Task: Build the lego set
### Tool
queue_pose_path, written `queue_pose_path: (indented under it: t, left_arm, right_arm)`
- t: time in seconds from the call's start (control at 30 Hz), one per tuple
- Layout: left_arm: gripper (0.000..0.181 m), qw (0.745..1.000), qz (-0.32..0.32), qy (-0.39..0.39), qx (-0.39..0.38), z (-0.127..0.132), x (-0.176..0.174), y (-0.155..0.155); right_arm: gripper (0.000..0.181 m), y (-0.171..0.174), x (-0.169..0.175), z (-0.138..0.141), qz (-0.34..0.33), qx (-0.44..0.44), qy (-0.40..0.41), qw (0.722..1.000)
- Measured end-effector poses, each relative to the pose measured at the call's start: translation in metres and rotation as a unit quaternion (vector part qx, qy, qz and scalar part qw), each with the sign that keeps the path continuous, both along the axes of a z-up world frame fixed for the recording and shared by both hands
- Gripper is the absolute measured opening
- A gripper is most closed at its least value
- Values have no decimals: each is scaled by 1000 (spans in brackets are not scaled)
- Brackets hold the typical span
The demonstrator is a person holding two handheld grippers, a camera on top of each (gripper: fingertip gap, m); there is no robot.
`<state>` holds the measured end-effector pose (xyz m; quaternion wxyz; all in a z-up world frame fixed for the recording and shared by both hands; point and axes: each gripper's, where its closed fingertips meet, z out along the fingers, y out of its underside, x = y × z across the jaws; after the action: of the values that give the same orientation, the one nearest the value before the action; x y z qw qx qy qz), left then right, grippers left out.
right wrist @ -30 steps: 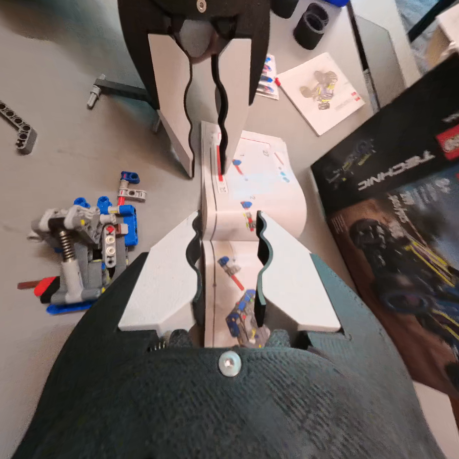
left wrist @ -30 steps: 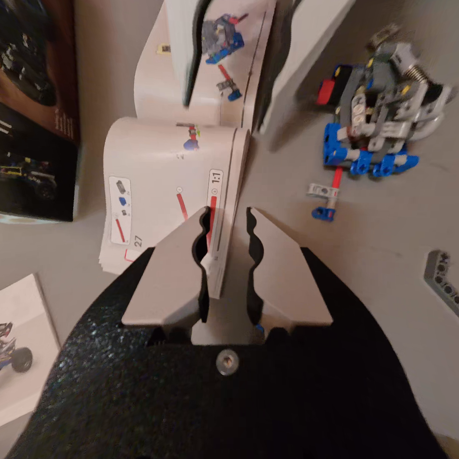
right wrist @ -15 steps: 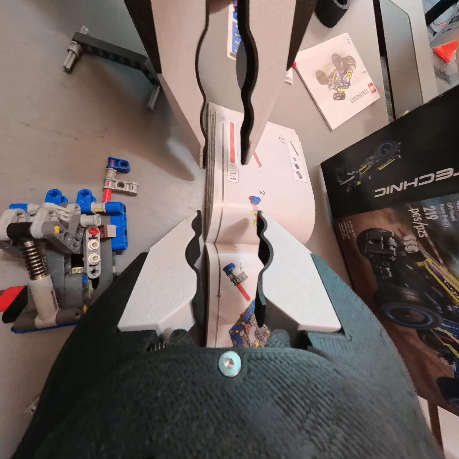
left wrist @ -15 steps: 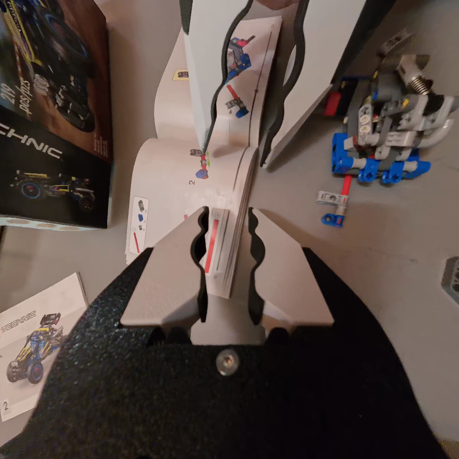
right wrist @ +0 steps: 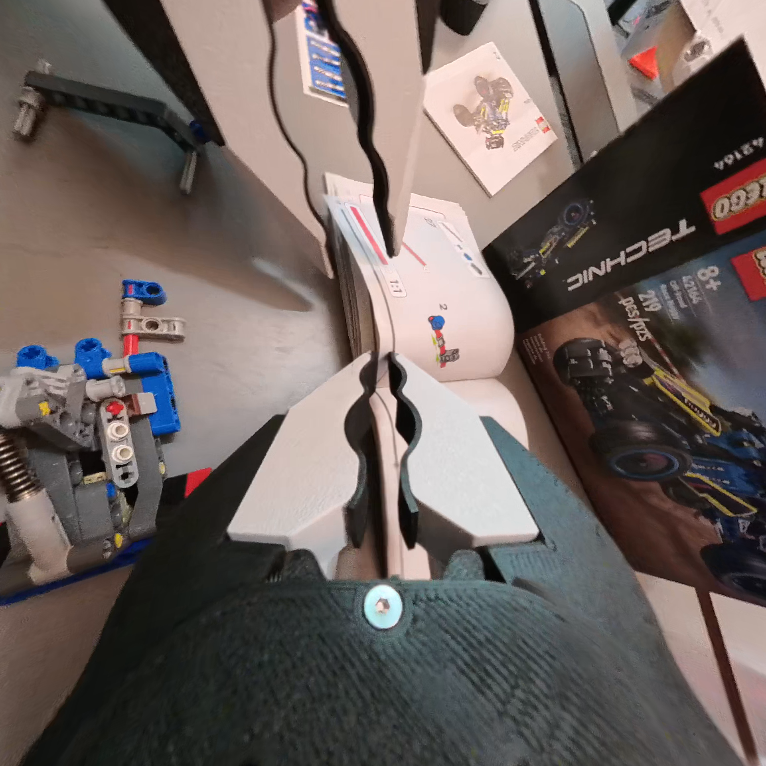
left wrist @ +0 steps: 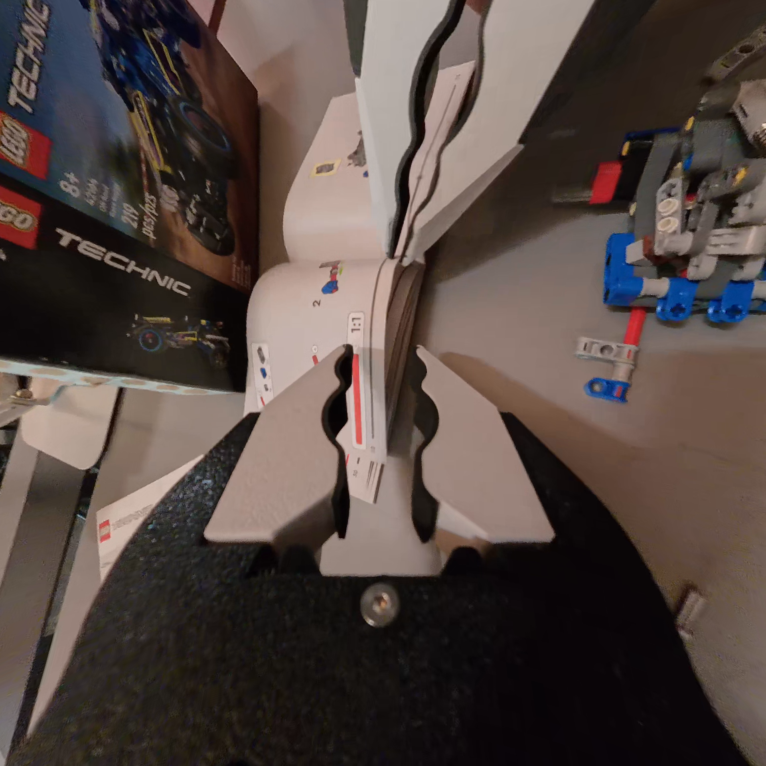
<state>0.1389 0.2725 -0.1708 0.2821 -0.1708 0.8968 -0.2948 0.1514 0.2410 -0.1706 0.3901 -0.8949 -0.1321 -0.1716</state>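
The open instruction booklet lies on the grey table, and it also shows in the right wrist view. My right gripper is shut on the booklet's pages near the spine; it shows from the far side in the left wrist view. My left gripper is open, its jaws on either side of the opposite page edge, and it also appears in the right wrist view. The partly built grey and blue model stands beside the booklet. A small red axle assembly lies next to it.
The set's box leans along the booklet's other side. A second leaflet and a sticker sheet lie beyond. A long black beam lies on the table. A small grey piece lies near my left gripper. Across from one pair of fingers to the other is roughly 4 cm.
My right gripper has closed from open onto the booklet's pages. Both grippers have moved in closer along the booklet. The left gripper's jaw gap is unchanged.
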Motion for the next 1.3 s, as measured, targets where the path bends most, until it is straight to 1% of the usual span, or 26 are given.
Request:
queue_pose_path:
  t: [0.07, 0.13, 0.23, 0.27, 0.3, 0.33, 0.4, 0.43, 0.47, 0.5, 0.53, 0.57, 0.6, 0.63, 0.67, 0.7, 0.73, 0.77, 0.83, 0.93, 1.03, 1.1, 1.17, 1.2, 1.23, 1.3]
  left_arm:
    - [24, 1000, -1, -22, 0, 3, 3, -6]
    - [24, 998, 5, -52, 20, 5, 8, -8]
    - [20, 989, 17, -114, 92, 8, 18, -2]
    - [16, 982, 18, -136, 127, 9, 20, 1]
    - [6, 974, 17, -162, 159, 12, 23, 3]
    - [0, 963, 13, -194, 189, 17, 25, 2]
    - [0, 931, -7, -275, 241, 34, 28, -7]
    - [0, 909, -20, -316, 270, 44, 29, -14]
    - [0, 882, -37, -361, 300, 54, 29, -24]
    - [0, 853, -58, -403, 325, 62, 29, -36]
    - [0, 829, -79, -437, 340, 68, 28, -50]
    - [0, 816, -97, -455, 343, 69, 28, -65]
    - [0, 815, -112, -454, 342, 65, 29, -79]
    - [0, 821, -122, -441, 340, 57, 32, -89]
    - [1, 831, -128, -421, 340, 48, 34, -97]
    - [9, 840, -130, -406, 334, 41, 35, -103]
    - [15, 849, -127, -401, 321, 41, 34, -108]
    - [15, 860, -122, -395, 299, 43, 31, -111]
    - [17, 884, -119, -373, 255, 45, 20, -111]
    - [14, 913, -96, -353, 181, 57, 3, -96]
    - [0, 944, -33, -312, 103, 64, 7, -62]
    - [0, 959, 5, -263, 107, 50, 19, -39]
    - [0, 972, 18, -202, 122, 26, 29, -34]
    - [0, 976, 20, -176, 128, 14, 34, -38]
    - [0, 976, 15, -172, 131, 9, 40, -46]
    - [0, 970, -11, -203, 132, 14, 48, -74]
  right_arm:
    - [0, 0, 4, 1, -18, 15, 15, 1000]
    - [0, 0, 5, 2, -34, 29, 37, 998]
    - [0, 0, 6, 5, -61, 56, 92, 992]
    - [0, -2, 5, 7, -69, 66, 116, 989]
    - [0, -3, 4, 9, -74, 75, 138, 985]
    - [0, -4, 3, 11, -74, 86, 158, 981]
    - [0, -10, -9, 14, -37, 87, 184, 978]
    - [12, -17, -14, 12, -17, 71, 189, 979]
    - [18, -27, -6, 12, -28, 61, 175, 982]
    - [16, -37, 7, 13, -51, 58, 150, 986]
    - [9, -48, 21, 14, -76, 56, 126, 988]
    - [4, -59, 36, 11, -106, 51, 102, 988]
    - [0, -68, 49, 7, -137, 45, 83, 986]
    - [0, -72, 54, 2, -146, 41, 73, 986]
    - [0, -72, 51, -4, -135, 40, 71, 987]
    - [0, -71, 46, -10, -123, 35, 68, 989]
    - [0, -73, 42, -17, -112, 20, 60, 992]
    - [0, -75, 38, -25, -98, 1, 49, 994]
    - [0, -77, 38, -28, -86, 7, 15, 996]
    - [0, -84, 44, -27, -91, 19, -11, 996]
    - [0, -89, 47, -25, -84, 31, -33, 995]
    - [0, -89, 47, -24, -89, 39, -13, 995]
    - [0, -89, 48, -25, -91, 38, 2, 995]
    - [0, -89, 48, -25, -91, 37, 2, 995]
    - [0, -89, 48, -25, -91, 37, 0, 995]
    - [0, -89, 48, -24, -95, 38, -7, 995]
